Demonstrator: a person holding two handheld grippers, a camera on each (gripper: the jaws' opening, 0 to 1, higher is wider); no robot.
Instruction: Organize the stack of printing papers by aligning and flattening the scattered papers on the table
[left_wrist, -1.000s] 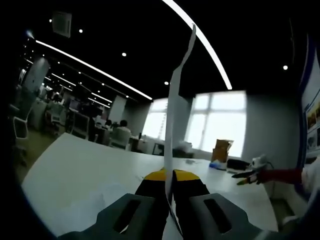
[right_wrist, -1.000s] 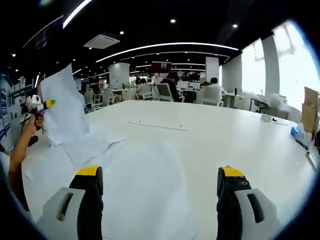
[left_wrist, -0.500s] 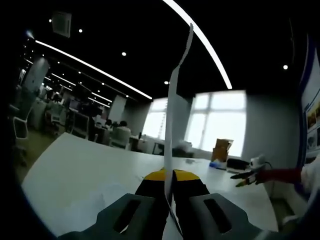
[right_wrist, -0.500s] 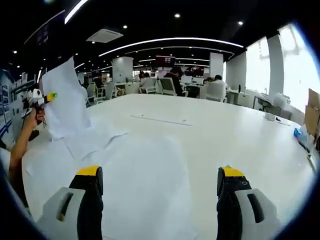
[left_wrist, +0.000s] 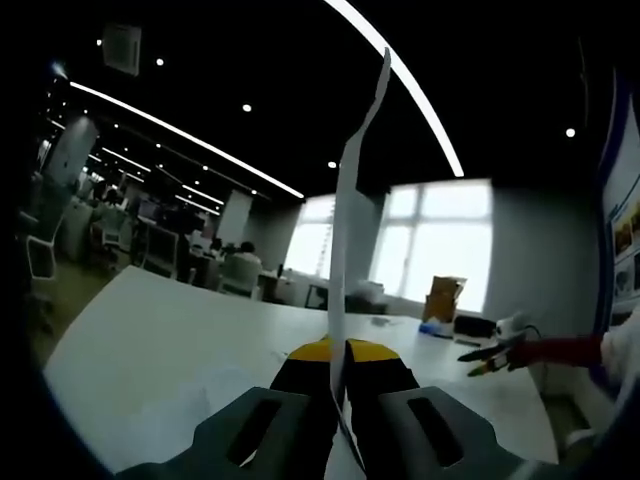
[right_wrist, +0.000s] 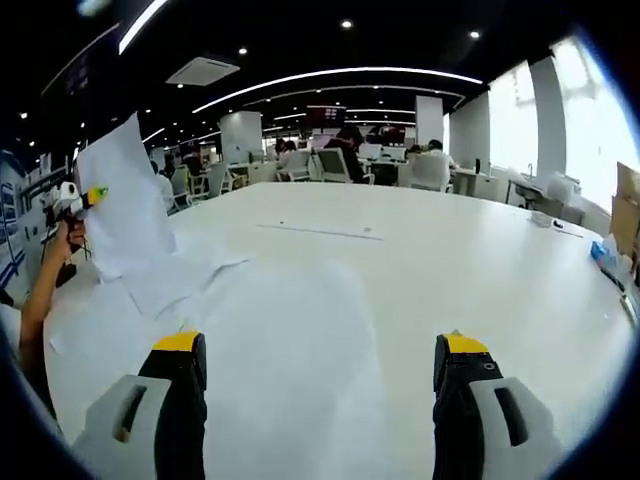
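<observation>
Left gripper (left_wrist: 338, 350) rises from 6 o'clock in the left gripper view, its yellow-tipped jaws pressed together on a sheet of paper (left_wrist: 350, 200) that stands on edge and runs up toward 12 o'clock, curling at its top. Behind it spreads the white table (left_wrist: 150, 330), with a cardboard box (left_wrist: 443, 298) at 3 o'clock before bright windows. At far 3 o'clock the right gripper (left_wrist: 490, 353) comes in on a red sleeve, jaws apart

Right gripper (right_wrist: 318, 360) in the right gripper view has its two yellow-tipped jaws spread wide at 7 and 5 o'clock, holding nothing. Between and ahead of them, scattered papers (right_wrist: 270, 340) lie flat and overlapping on the table (right_wrist: 450, 260), reaching toward 9 o'clock. At 9 o'clock the left gripper (right_wrist: 95, 194) pinches the raised sheet (right_wrist: 125, 200), whose lower edge hangs just above or touching the loose sheets; I cannot tell which. Office chairs and seated people stand beyond the table at 12 o'clock
</observation>
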